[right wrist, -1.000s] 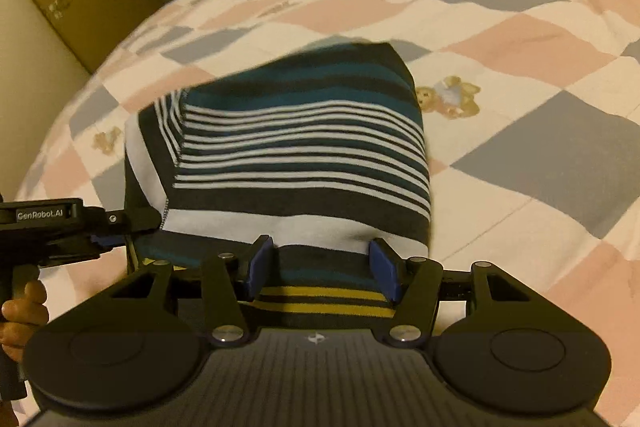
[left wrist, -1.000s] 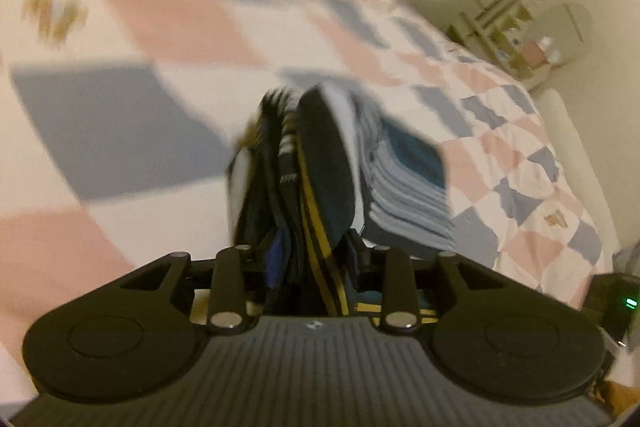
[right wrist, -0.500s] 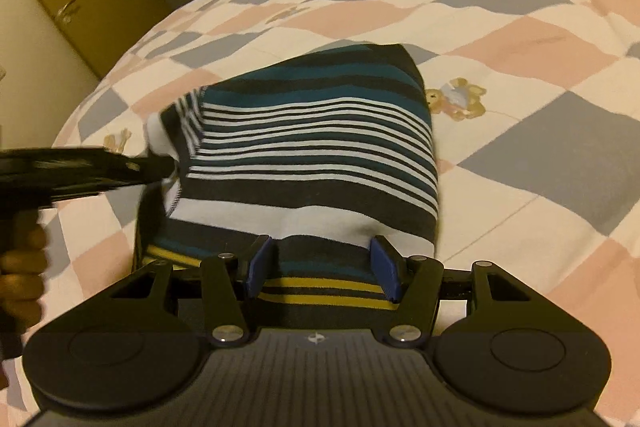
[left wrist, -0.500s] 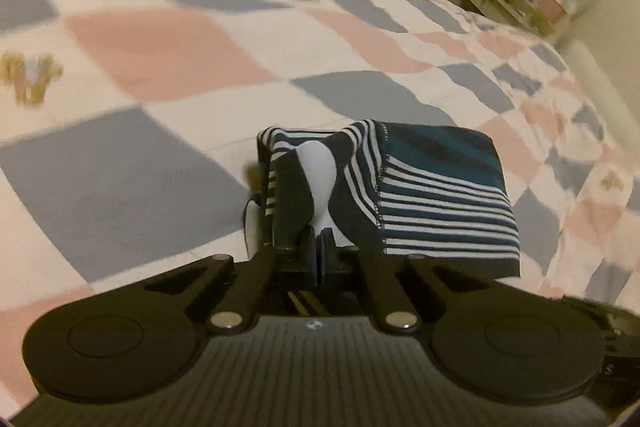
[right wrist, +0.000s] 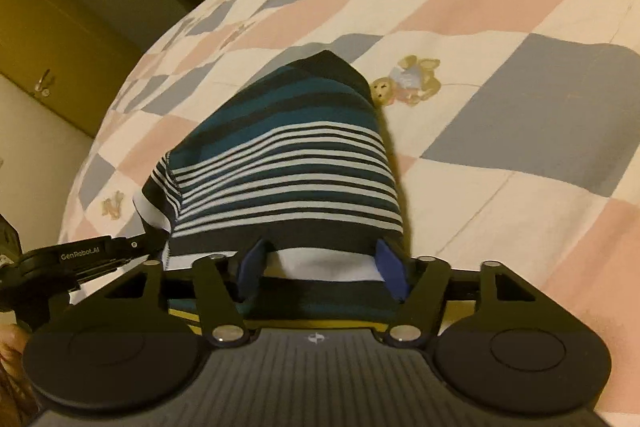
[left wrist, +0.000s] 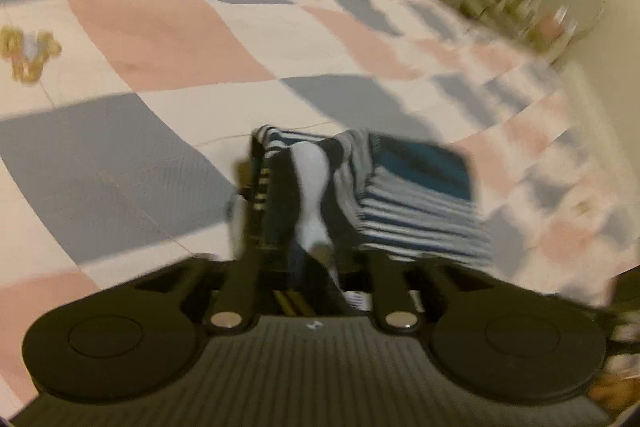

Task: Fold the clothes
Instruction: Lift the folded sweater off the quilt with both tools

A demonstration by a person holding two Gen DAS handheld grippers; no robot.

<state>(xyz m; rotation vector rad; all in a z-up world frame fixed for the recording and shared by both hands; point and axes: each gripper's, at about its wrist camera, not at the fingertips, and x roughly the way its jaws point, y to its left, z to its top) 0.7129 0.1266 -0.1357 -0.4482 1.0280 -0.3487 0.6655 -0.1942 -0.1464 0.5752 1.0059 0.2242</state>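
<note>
A folded striped garment, teal, black and white with yellow bands near my side, lies on the checked bedspread. My right gripper is open, its blue pads apart over the garment's near edge, with cloth lying between them. In the left wrist view the garment is blurred; my left gripper has its fingers spread around the garment's bunched left edge. The left gripper also shows in the right wrist view, at the garment's left corner.
The bedspread has pink, grey and white squares with small teddy bear prints. Brown wardrobe doors stand at the back left. A shelf with small items stands beyond the bed's far right corner.
My left gripper opened from shut on the garment's edge. The right gripper tilted and moved slightly forward over the garment, which stays on the bed.
</note>
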